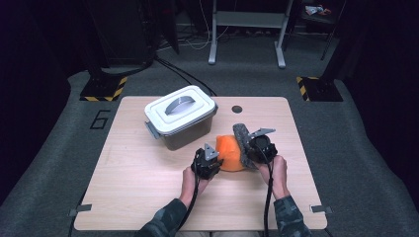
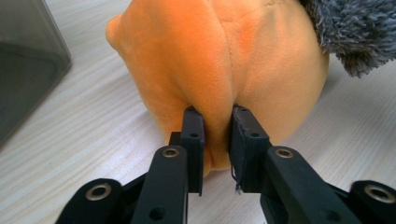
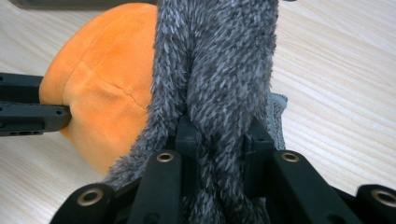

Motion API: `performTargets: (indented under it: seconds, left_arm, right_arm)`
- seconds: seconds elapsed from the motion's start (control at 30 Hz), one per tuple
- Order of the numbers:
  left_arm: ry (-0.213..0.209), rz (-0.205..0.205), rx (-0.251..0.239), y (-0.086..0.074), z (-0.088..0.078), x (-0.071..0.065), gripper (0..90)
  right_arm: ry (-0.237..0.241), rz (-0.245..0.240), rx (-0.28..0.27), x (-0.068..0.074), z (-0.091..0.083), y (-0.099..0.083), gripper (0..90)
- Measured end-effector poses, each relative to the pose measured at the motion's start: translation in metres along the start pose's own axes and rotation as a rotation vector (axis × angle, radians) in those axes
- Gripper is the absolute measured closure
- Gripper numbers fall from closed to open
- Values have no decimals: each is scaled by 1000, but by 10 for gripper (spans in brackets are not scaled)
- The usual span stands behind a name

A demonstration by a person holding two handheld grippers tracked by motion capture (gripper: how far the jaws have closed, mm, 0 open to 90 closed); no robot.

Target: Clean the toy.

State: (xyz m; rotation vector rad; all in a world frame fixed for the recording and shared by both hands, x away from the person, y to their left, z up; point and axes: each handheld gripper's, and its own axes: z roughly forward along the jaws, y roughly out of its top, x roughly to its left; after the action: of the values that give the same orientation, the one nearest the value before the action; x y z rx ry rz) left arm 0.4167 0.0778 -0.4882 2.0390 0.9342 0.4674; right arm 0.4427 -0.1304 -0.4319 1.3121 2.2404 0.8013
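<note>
The left gripper (image 2: pixel 215 140) pinched a fold of the orange plush toy (image 2: pixel 219 65), probably to steady it. The right gripper (image 3: pixel 218 140) was clamped on its grey furry part (image 3: pixel 219 60), likely to lift it.

Right gripper (image 3: pixel 217 135): pads buried in the shaggy grey plush strip (image 3: pixel 219 60). Strip's top cut off by frame edge. Lidded grey plastic box (image 2: pixel 28 60) cropped at left. Orange plush ball's (image 1: pixel 230 152) near side hidden behind both grippers.

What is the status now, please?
Left gripper pinching orange plush. Right gripper shut on its grey furry part. Lidded box close beside.
</note>
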Motion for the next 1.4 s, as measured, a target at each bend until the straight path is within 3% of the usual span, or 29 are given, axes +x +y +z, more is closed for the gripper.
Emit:
performTargets:
  seconds: [0.17, 0.37, 0.43, 0.53, 0.77, 0.97, 1.4]
  left_arm:
    - [0, 4, 9, 1, 1, 2, 683]
    - [12, 6, 12, 1, 1, 1, 775]
    - [11, 5, 16, 1, 1, 1, 779]
    - [12, 13, 11, 2, 1, 1, 780]
    - [14, 19, 11, 3, 0, 0, 784]
    - [16, 28, 2, 3, 1, -2, 788]
    - [9, 17, 0, 3, 1, -2, 794]
  right_arm:
    - [-1, -3, 2, -1, 2, -1, 729]
    - [-1, 5, -33, 0, -4, 2, 729]
    - [-7, 1, -50, 4, -11, 8, 729]
    - [27, -31, -80, 13, -17, 19, 729]
    - [62, -85, -52, 37, -1, 31, 725]
    - [29, -111, -40, 36, 5, 28, 727]
    - [12, -57, -46, 22, 2, 19, 729]
